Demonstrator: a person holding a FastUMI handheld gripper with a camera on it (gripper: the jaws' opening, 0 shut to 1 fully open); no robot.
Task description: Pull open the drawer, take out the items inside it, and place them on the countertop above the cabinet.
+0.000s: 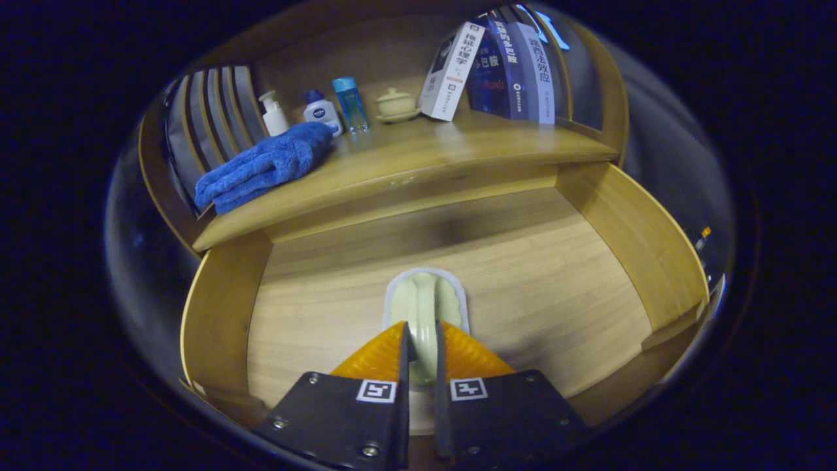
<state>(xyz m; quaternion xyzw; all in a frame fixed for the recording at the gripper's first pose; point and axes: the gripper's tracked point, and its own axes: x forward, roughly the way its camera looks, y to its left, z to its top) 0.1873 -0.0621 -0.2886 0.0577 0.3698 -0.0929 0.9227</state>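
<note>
Drawer: pulled open, wooden, below the surface.
Brush: pale green scrubbing brush lying on the drawer floor, near its front.
Jaws: the gripper pinches the brush's arched handle from both sides.
Handling: likely light and rigid; smooth plastic may slip, so the handle arch is the sensible hold.
Hidden: the brush's near end sits behind the fingers; bristles underneath unseen.
Surface: blue towel, bottles, books already there.

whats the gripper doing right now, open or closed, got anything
Gripper: tongs closed on the handle of the pale green brush, which lies inside the open drawer.
</note>
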